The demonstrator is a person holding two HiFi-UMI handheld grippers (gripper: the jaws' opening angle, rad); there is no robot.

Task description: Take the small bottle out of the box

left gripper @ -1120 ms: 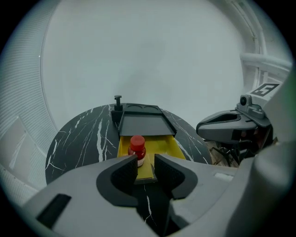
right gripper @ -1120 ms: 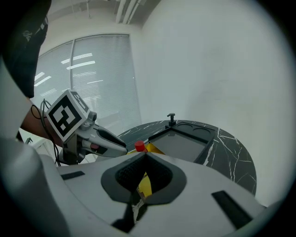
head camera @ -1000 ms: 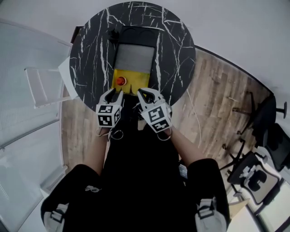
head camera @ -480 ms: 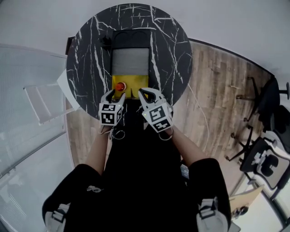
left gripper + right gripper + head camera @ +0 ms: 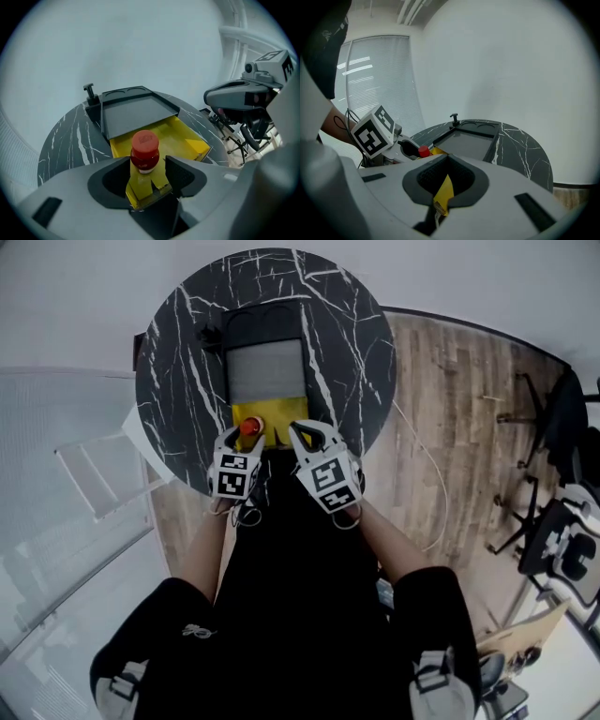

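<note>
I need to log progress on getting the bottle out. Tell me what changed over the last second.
The left gripper came down over the near end of the yellow box, and its fingers have just been opening. The red-capped bottle now stands between them, not yet gripped. The right gripper stays shut on the box's edge. The box and the table are as they were.

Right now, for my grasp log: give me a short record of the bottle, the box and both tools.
bottle: red cap, upright at the box's near end
box: yellow, open, on the table
left tool: open, jaws have just been opening; bottle between them, not gripped
right tool: shut on the box's near edge
</note>
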